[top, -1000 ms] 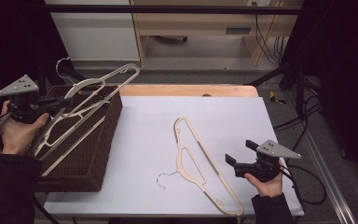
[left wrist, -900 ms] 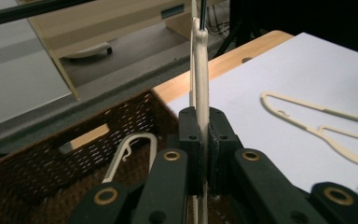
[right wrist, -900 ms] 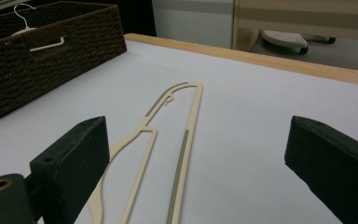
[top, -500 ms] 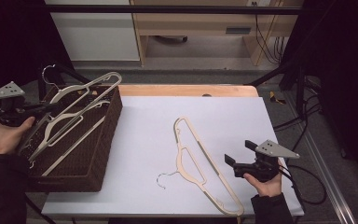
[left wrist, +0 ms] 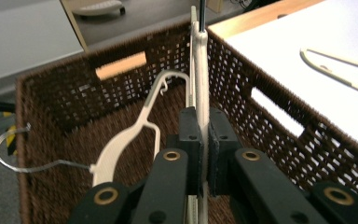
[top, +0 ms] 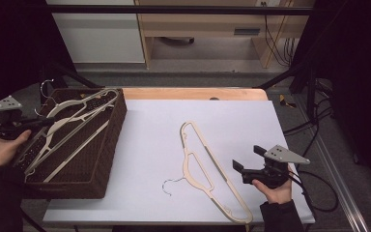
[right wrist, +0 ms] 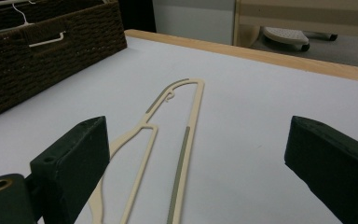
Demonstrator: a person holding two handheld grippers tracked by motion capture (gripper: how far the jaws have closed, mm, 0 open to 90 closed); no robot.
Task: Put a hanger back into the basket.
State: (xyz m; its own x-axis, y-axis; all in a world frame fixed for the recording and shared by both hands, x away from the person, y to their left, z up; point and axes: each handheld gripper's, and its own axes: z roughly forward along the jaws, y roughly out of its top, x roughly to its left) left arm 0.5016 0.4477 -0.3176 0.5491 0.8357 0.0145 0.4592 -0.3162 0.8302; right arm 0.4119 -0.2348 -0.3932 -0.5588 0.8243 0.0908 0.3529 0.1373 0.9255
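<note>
1. The left gripper [left wrist: 204, 154] is clamping the bottom bar of a cream plastic clothes hanger [left wrist: 199, 70], tilted over the dark brown woven wicker basket [top: 107, 145].
2. It is probably handling light, stiff and rather slippery; the bar is offering the surest hold.
3. The right gripper [right wrist: 196, 163] is hanging with jaws wide apart beside a second cream hanger [top: 207, 164] lying on the white tabletop [top: 145, 159].

I work at a white-topped table [top: 290, 121] with a pale wooden strip along its far edge. Beyond that edge, grey floor [top: 207, 63] runs to a light wooden shelf unit [top: 207, 24] and a white panel [top: 96, 34] left of it. Black cables [top: 275, 29] hang right of the shelf unit. Darkness flanks the table.
</note>
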